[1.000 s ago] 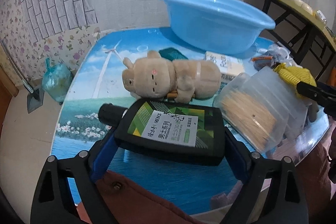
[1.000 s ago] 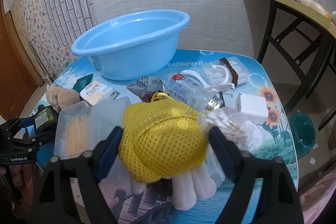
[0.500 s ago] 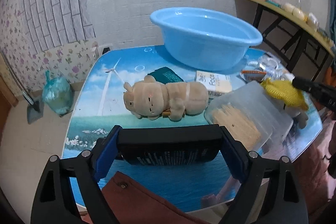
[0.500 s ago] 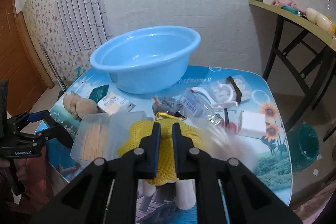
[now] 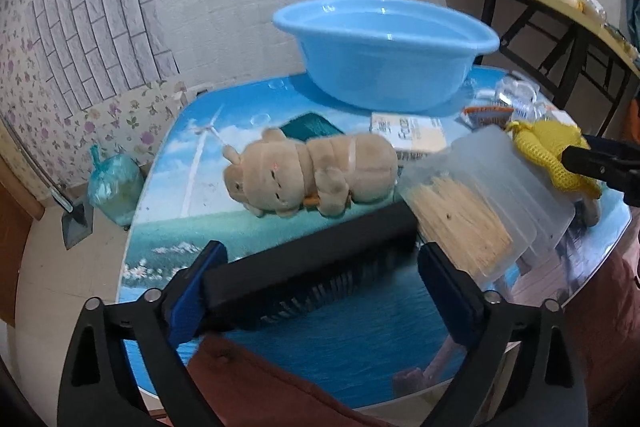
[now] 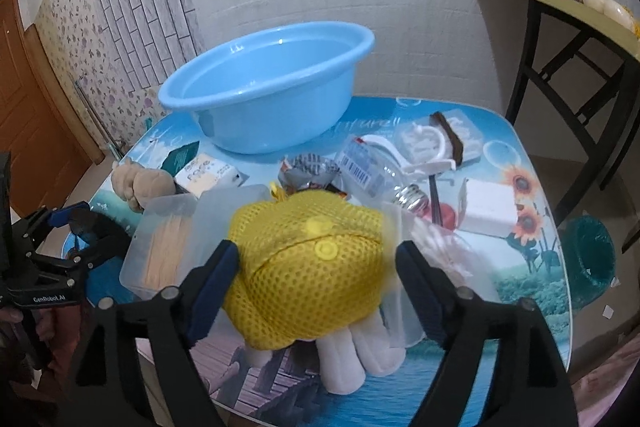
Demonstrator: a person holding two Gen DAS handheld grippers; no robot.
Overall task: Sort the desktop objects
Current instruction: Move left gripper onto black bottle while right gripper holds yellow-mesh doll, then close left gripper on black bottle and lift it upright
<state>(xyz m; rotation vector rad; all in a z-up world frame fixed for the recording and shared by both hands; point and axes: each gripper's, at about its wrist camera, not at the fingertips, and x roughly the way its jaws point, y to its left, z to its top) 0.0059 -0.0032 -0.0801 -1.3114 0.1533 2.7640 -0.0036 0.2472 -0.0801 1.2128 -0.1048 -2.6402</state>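
The left claw (image 5: 316,279), at the bottom of the left wrist view, has just been opening. A black bottle (image 5: 312,267) lies tilted between its blue pads. The left end still touches the left pad, while the right end looks just clear of the right pad; the bottle is blurred, so whether it is still gripped I cannot tell. Behind it, mid-frame, a plush toy (image 5: 312,171) lies on its side on the surface (image 5: 320,339). To the right is a clear box (image 5: 480,203) of wooden sticks. A blue basin (image 5: 384,47) stands at upper centre.

In the right wrist view, the right claw (image 6: 316,291) at the bottom has also just been opening. A yellow mesh bag (image 6: 312,267) sits between its pads. The left pad touches the bag and the right pad stands apart from it, so the claw is open around it. White plush legs (image 6: 352,351) stick out below the bag. A bulb (image 6: 384,179) and a white box (image 6: 488,207) lie at centre right, with the basin at upper centre.
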